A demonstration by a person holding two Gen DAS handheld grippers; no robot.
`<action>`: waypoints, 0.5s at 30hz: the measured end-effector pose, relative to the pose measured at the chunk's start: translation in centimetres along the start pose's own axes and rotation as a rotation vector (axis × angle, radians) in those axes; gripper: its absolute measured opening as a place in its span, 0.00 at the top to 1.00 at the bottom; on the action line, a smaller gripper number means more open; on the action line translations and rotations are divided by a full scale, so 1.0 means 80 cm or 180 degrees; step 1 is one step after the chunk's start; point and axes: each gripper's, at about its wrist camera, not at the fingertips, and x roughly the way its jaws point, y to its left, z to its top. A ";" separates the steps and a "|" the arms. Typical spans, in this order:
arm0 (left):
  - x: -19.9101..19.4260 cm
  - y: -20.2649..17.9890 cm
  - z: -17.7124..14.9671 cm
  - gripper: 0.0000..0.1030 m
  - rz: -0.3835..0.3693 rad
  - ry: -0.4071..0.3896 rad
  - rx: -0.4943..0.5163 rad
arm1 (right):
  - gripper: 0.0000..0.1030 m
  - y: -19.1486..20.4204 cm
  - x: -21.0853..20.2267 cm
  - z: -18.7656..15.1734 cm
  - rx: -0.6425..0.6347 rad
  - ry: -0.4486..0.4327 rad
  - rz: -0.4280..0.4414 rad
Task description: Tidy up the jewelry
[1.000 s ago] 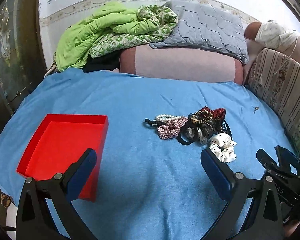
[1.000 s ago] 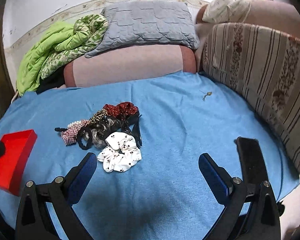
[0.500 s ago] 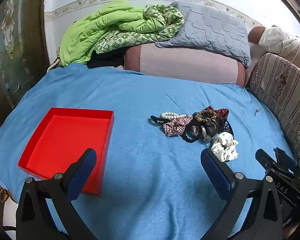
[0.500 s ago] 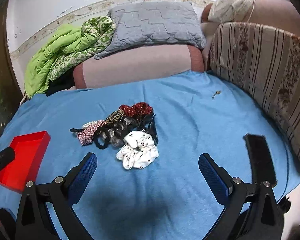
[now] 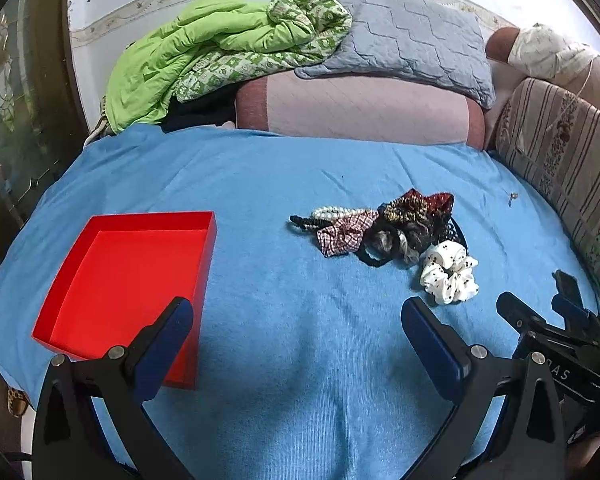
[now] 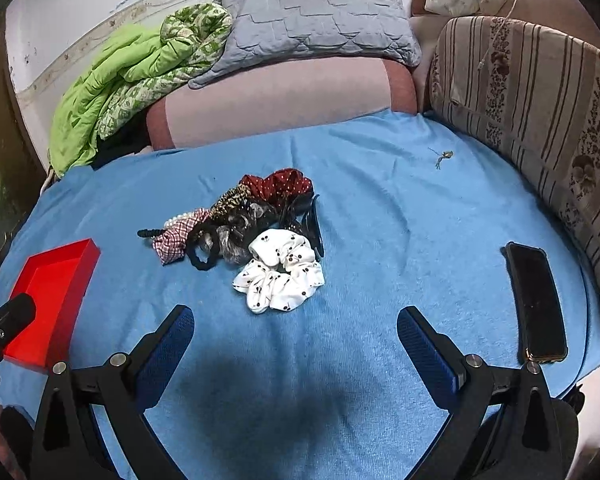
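Note:
A pile of hair ties and jewelry (image 5: 396,228) lies on the blue bedsheet: a white dotted scrunchie (image 5: 448,276) (image 6: 280,276), a red checked scrunchie (image 5: 344,234), a black tie (image 6: 202,246), a pearl string (image 5: 332,212) and a dark red scrunchie (image 6: 280,186). An empty red tray (image 5: 124,280) (image 6: 56,284) sits to the left. My left gripper (image 5: 296,320) is open and empty, near the bed's front between tray and pile. My right gripper (image 6: 296,324) is open and empty, just in front of the white scrunchie.
A black phone (image 6: 534,300) lies at the right edge of the blue sheet (image 6: 380,220). A small earring-like item (image 6: 444,156) lies far right. Pink bolster (image 5: 360,108), grey pillow (image 5: 412,44), green blanket (image 5: 204,52) at the back; striped cushion (image 6: 540,104) on the right.
Both grippers have drawn back and shifted, so the tray and the pile sit more centrally in view. Nothing on the bed has moved. Both grippers stay open.

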 end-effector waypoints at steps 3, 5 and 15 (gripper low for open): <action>0.006 -0.003 -0.002 0.00 0.0004 0.0056 0.0021 | 0.00 -0.002 0.005 -0.002 0.0003 0.0032 -0.0014; 0.010 -0.005 -0.003 0.00 -0.0008 0.0098 0.0033 | 0.00 -0.003 0.008 -0.003 0.0005 0.0057 -0.0025; 0.023 -0.010 -0.007 0.00 -0.0017 0.0219 0.0101 | 0.00 -0.004 0.019 -0.008 -0.0001 0.0137 -0.0023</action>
